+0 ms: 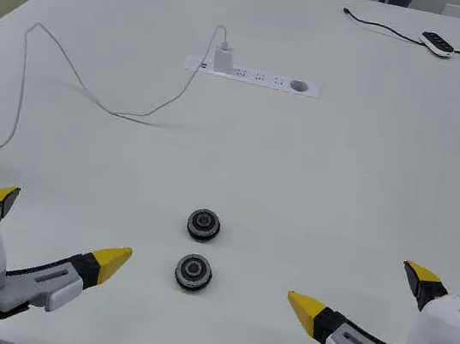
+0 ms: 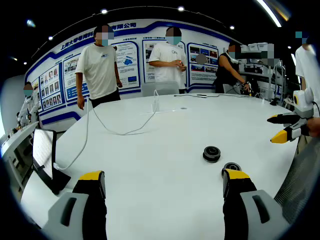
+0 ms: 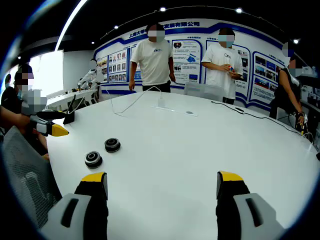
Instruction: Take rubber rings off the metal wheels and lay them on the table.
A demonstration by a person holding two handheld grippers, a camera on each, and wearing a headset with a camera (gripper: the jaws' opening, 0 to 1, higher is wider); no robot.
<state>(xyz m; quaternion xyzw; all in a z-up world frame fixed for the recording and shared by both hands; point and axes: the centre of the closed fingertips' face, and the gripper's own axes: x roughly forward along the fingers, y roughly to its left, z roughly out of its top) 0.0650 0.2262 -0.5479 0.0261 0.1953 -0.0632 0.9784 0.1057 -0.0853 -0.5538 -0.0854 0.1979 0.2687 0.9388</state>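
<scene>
Two small metal wheels with black rubber rings lie flat on the white table, one farther (image 1: pixel 203 224) and one nearer (image 1: pixel 193 272). My left gripper (image 1: pixel 55 230) is open at the lower left, its yellow tips apart and nothing between them. My right gripper (image 1: pixel 361 291) is open at the lower right, equally bare. In the left gripper view the wheels (image 2: pixel 211 153) (image 2: pixel 231 168) sit ahead to the right, near my right fingertip (image 2: pixel 235 175). The right gripper view has them (image 3: pixel 112 145) (image 3: pixel 93 159) ahead to the left.
A white power strip (image 1: pixel 253 77) with a plugged charger and a long white cable (image 1: pixel 72 71) lies farther back. Another cable with a remote-like device (image 1: pixel 436 43) is at the far right. Several people stand beyond the table's far edge (image 2: pixel 165 97).
</scene>
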